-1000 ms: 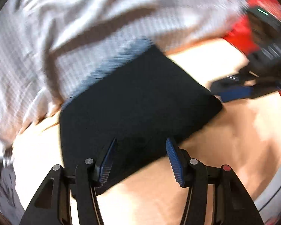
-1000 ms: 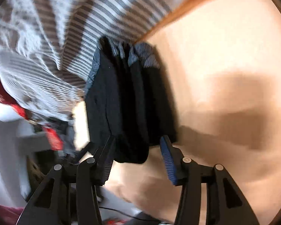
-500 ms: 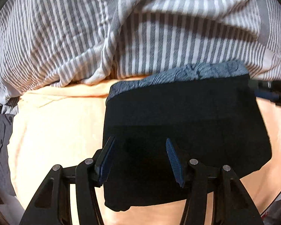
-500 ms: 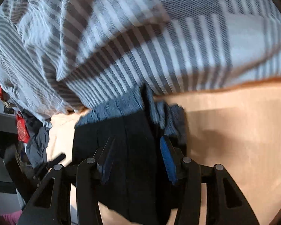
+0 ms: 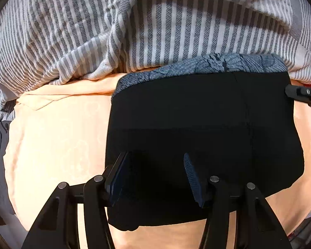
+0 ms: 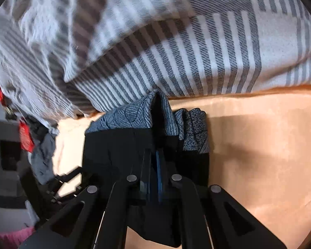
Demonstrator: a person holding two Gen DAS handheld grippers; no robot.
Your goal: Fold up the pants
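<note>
Right gripper (image 6: 153, 172) fingers pinch a fold of the black pants (image 5: 197, 120). Left gripper (image 5: 155, 176) fingers spread wide, empty, above the folded pants on the peach sheet (image 5: 51, 145). Striped blanket (image 5: 134, 25) at twelve o'clock.

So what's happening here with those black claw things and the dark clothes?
A person is folding a pair of black pants on a peach sheet using two hand-held grippers. The right gripper is shut on the pants' edge beside the blue patterned waistband. The left gripper is open above the folded fabric, gripping nothing. A striped blanket lies bunched behind.
</note>
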